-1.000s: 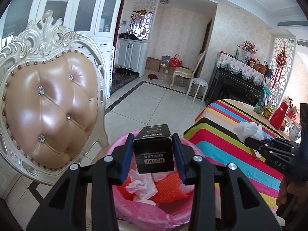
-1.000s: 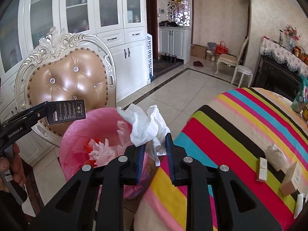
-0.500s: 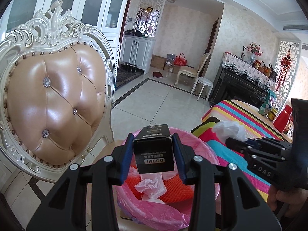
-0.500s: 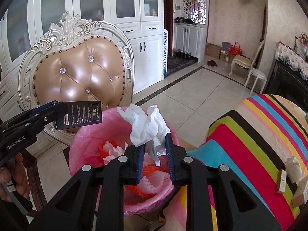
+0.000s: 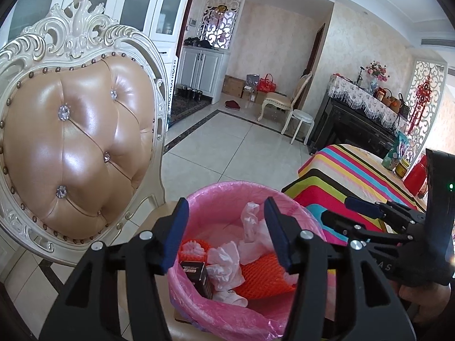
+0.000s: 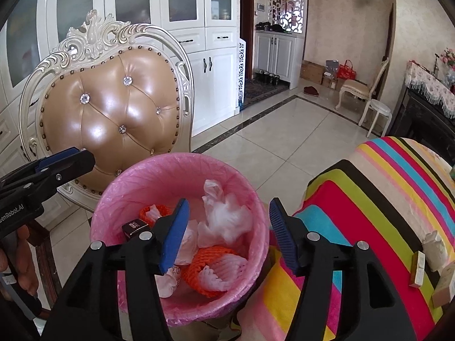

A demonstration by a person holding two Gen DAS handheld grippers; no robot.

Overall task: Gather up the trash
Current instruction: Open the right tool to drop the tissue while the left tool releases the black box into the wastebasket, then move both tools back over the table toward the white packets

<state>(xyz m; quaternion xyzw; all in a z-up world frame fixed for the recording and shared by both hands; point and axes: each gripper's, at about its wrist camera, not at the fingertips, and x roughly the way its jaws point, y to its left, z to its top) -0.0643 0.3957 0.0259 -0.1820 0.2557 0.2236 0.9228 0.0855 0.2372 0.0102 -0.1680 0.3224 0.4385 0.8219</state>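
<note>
A bin with a pink liner point(image 5: 227, 190) point(image 6: 176, 160) stands on a chair seat below both grippers. My left gripper point(image 5: 226, 216) hangs over it, its jaws opening with nothing between them. The black box point(image 5: 196, 272) point(image 6: 136, 226) lies inside the bin by its left wall. My right gripper point(image 6: 227, 213) is also above the bin, jaws opening and empty. The crumpled white wad point(image 6: 224, 218) point(image 5: 250, 227) rests on the trash in the bin, beside orange foam netting point(image 6: 210, 261). The left gripper point(image 6: 76, 159) and the right gripper point(image 5: 347, 211) show at each other's frame edges.
A chair with a tan tufted back point(image 5: 74, 147) rises right behind the bin. The table with a striped cloth point(image 6: 384, 199) is to the right, carrying small boxes point(image 6: 418, 264) and a tissue point(image 6: 433, 244). A hand point(image 6: 20, 261) holds the left gripper's handle.
Both grippers have opened. The black box dropped from the left jaws into the bin, and the white wad fell from the right jaws into it. The right gripper moved over the bin.
</note>
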